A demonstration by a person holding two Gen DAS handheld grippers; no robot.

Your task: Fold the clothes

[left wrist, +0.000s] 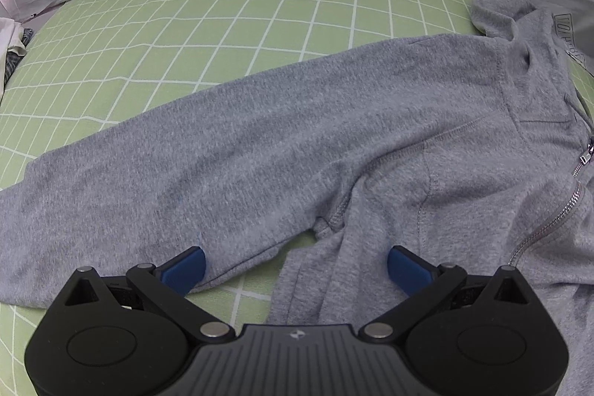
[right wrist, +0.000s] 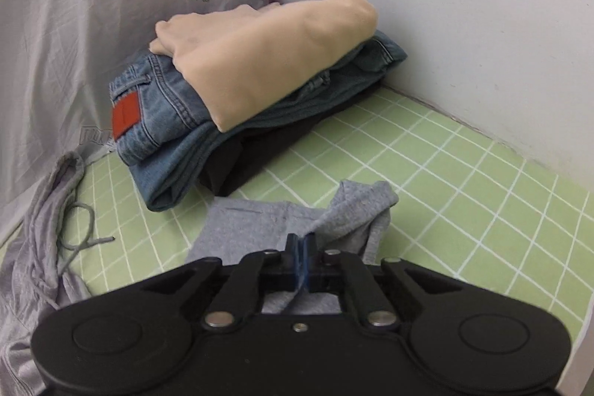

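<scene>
We hold the right tool (right wrist: 301, 240) clenched on a cuff of the grey hoodie (left wrist: 297, 143) — soft, limp knit, best pinched at seams. The left tool (left wrist: 295, 264) hangs released just above its armpit.

My left tool (left wrist: 295, 266) is matt black plastic with dull metal pins and smooth blue pads (left wrist: 185, 268). The grey hoodie (left wrist: 260, 151) is soft, fuzzy knit cloth; its zip (left wrist: 557, 210) is shiny metal. The green checked sheet (left wrist: 185, 36) is smooth matt cotton. My right tool (right wrist: 301, 244) faces coarse denim jeans (right wrist: 167, 114) under smooth beige cloth (right wrist: 267, 62).
</scene>
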